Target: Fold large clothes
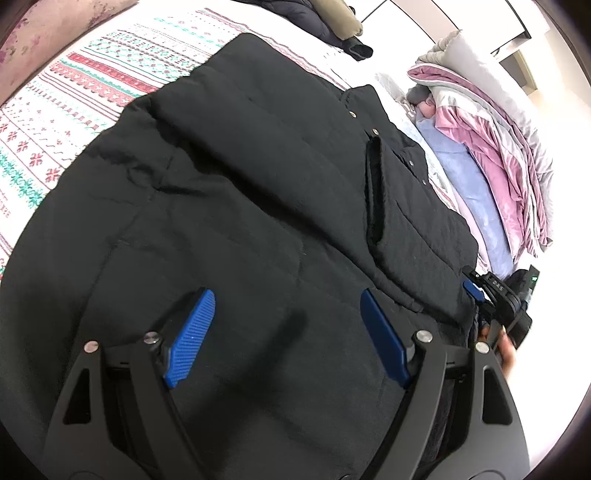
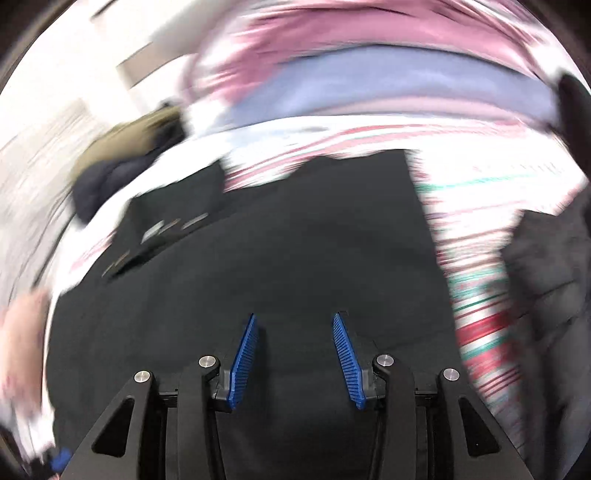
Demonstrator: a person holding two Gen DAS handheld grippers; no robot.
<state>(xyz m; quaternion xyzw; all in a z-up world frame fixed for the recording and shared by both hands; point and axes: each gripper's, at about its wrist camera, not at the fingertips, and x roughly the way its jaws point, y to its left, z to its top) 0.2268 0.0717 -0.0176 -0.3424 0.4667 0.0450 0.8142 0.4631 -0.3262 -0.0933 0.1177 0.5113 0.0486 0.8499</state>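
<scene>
A large black padded coat (image 1: 240, 192) lies spread flat on a bed with a patterned red, green and white sheet (image 1: 74, 92). Its snap-button front edge (image 1: 406, 147) runs along the right side. My left gripper (image 1: 286, 295) hovers just above the coat's near part, open and empty. My right gripper (image 1: 480, 291) shows at the coat's right edge in the left wrist view. In the blurred right wrist view the right gripper (image 2: 295, 321) is open and empty over the black coat (image 2: 277, 258).
A pile of pink, grey and lilac bedding (image 1: 491, 140) lies along the right side of the bed. A dark garment and a tan one (image 1: 332, 22) lie at the far end. The right wrist view is motion-blurred.
</scene>
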